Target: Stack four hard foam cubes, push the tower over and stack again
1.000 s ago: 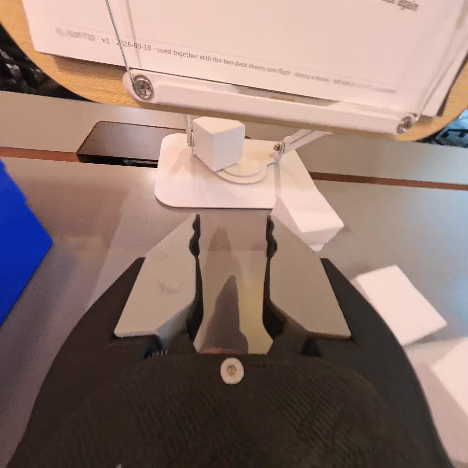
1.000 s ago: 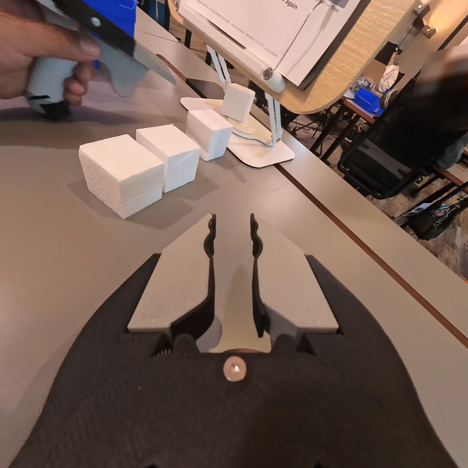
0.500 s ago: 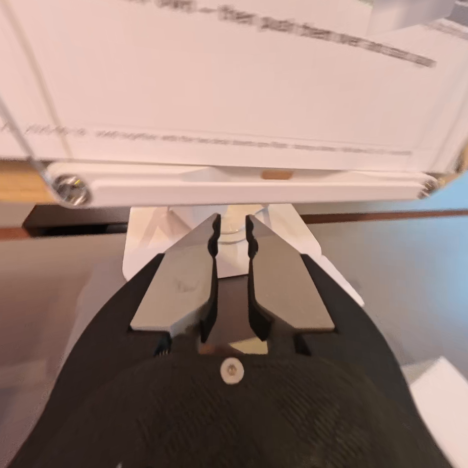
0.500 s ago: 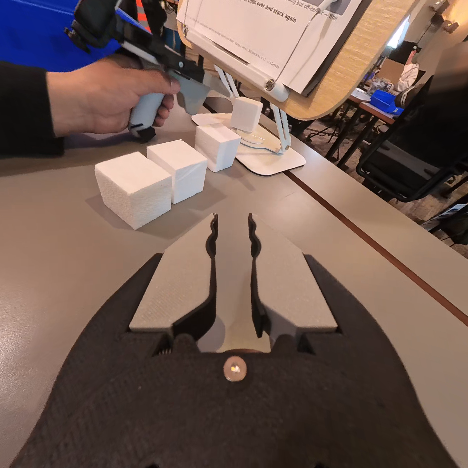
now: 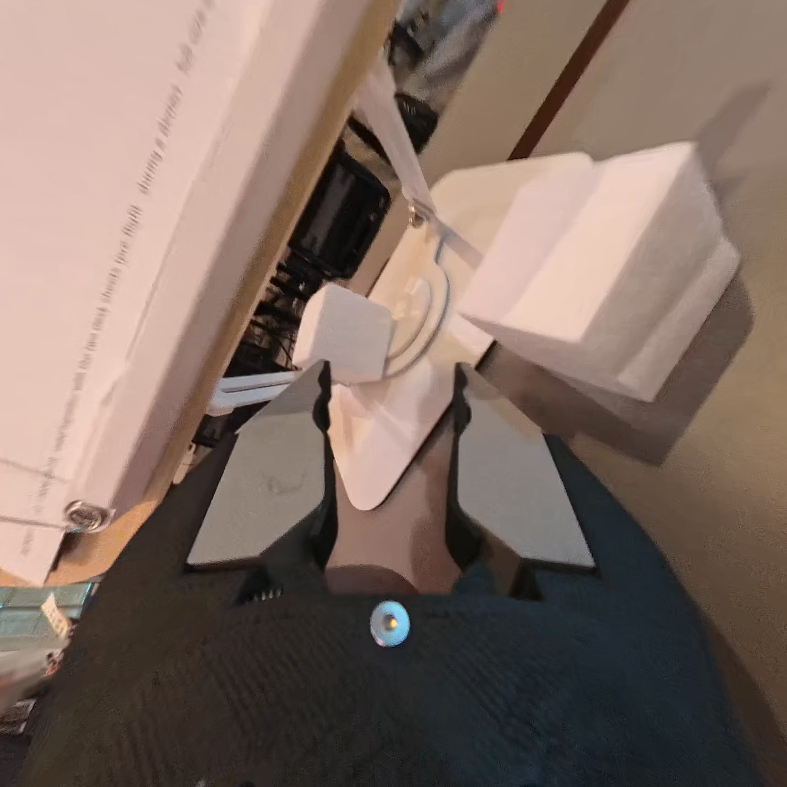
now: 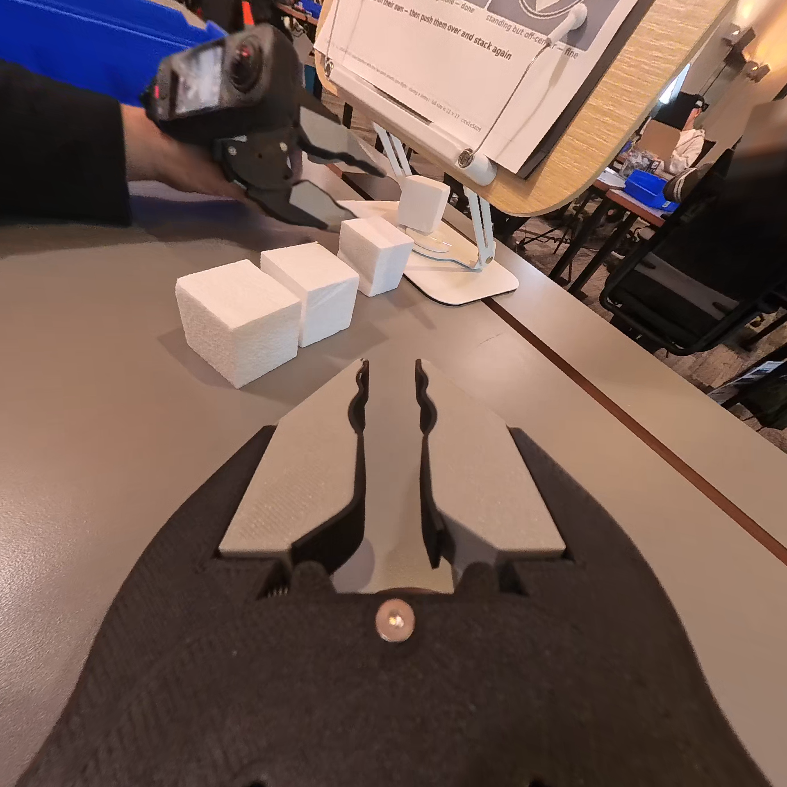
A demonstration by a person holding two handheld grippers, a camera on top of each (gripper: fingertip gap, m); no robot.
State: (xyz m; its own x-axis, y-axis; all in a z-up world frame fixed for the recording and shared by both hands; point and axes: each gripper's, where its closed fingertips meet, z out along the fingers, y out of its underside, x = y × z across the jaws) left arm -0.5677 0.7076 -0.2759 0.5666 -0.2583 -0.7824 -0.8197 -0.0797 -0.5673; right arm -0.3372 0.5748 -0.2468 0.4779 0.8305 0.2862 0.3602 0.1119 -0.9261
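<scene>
The left gripper was rolled on its side, jaws spread and empty, aimed at a small smooth white cube perched tilted on the white stand base; it lay just beyond the fingertips, apart from them. A foam cube sat near the right fingertip, beside the base. The right gripper hovered low over the grey table, jaws parted with nothing between, three grainy white foam cubes in a row ahead to its left. Above stood a wooden board bearing a printed sheet; its writing is left unquoted
</scene>
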